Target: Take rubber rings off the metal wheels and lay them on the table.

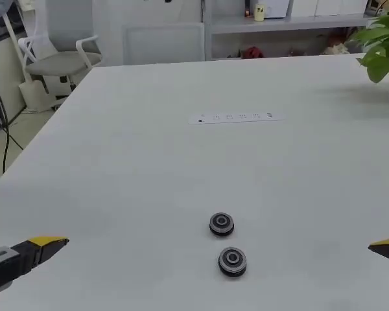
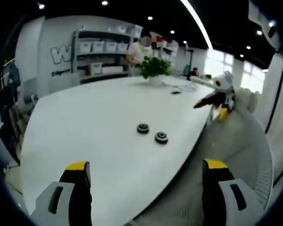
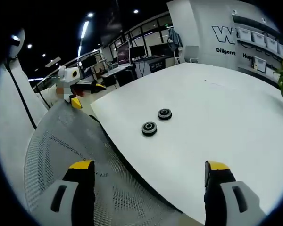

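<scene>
Head view: your white bench carries two black-rimmed metal wheels close to you, far wheel just beside near wheel. A power strip lies mid-bench; an office chair stands beyond. Left gripper and right gripper jaws gape, empty.

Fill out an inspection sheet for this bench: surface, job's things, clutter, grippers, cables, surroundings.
Surface: white matte table with a flush socket strip.
Job's things: farther metal wheel and nearer metal wheel, small, round, lying flat, close but apart; black rubber rings seemingly on both.
Clutter: green potted plant at the far right.
Grippers: left gripper and right gripper both open, holding nothing, off the wheels.
Cables: black cable on the floor, left.
Surroundings: white office chair, grey shelving.
</scene>
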{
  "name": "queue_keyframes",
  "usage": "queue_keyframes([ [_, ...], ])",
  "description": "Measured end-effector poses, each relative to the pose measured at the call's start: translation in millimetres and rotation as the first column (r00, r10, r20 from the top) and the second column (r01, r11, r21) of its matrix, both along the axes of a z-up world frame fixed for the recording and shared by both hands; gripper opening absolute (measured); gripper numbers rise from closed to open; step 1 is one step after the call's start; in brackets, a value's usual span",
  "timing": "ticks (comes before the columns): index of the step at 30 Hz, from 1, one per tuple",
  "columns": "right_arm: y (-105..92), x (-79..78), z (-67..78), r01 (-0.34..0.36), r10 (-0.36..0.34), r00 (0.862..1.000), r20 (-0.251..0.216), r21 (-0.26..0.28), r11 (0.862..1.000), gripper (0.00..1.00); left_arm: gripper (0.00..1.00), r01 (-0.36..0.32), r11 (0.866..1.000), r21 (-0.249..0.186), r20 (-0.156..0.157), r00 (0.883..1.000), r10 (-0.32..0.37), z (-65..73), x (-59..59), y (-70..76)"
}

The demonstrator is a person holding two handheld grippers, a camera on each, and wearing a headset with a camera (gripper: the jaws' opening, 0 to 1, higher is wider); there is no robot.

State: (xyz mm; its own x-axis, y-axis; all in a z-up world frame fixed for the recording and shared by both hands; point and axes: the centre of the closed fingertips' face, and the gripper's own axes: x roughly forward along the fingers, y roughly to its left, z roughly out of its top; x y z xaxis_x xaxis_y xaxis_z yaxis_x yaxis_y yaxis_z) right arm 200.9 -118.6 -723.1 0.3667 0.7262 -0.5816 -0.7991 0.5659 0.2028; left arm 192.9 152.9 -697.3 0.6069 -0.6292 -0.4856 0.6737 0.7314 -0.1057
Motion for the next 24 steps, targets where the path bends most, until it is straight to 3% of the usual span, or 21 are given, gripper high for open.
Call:
queue_keyframes([
  [24, -5.6, 5.8, -2.1, -0.001, 0.001, 1.0, -0.005, 0.02, 1.0, 0.94, 1.0, 0.008, 1.0, 0.006, 0.0, 1.0, -0.008, 4.4, 5.1, -11.1],
])
